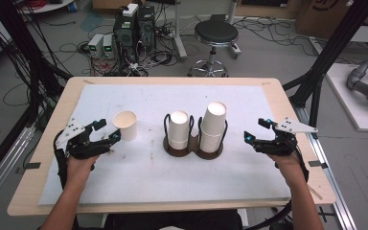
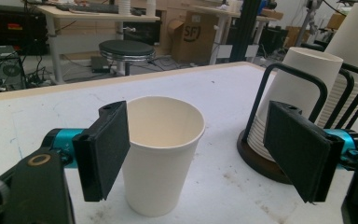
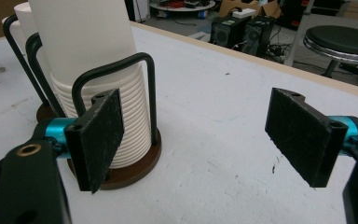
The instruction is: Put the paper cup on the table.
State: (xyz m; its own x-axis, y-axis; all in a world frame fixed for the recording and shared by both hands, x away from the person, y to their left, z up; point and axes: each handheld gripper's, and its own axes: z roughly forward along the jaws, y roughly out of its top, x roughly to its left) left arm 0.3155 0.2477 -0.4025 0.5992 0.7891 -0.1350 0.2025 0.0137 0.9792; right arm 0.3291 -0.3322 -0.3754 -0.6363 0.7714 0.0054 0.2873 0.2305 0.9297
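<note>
- While the left gripper [image 1: 106, 130] stands wide by the cup [image 1: 125, 125] toward the table's [image 1: 268, 96] left edge, not gripping, the step looks like the approach.
- Next, I judge: straddle the cup, close gently.
- Cup: white paper, upright, empty.
- Holder [image 1: 194, 146] mid-table; right gripper [image 1: 256, 130] wide, empty.
</note>
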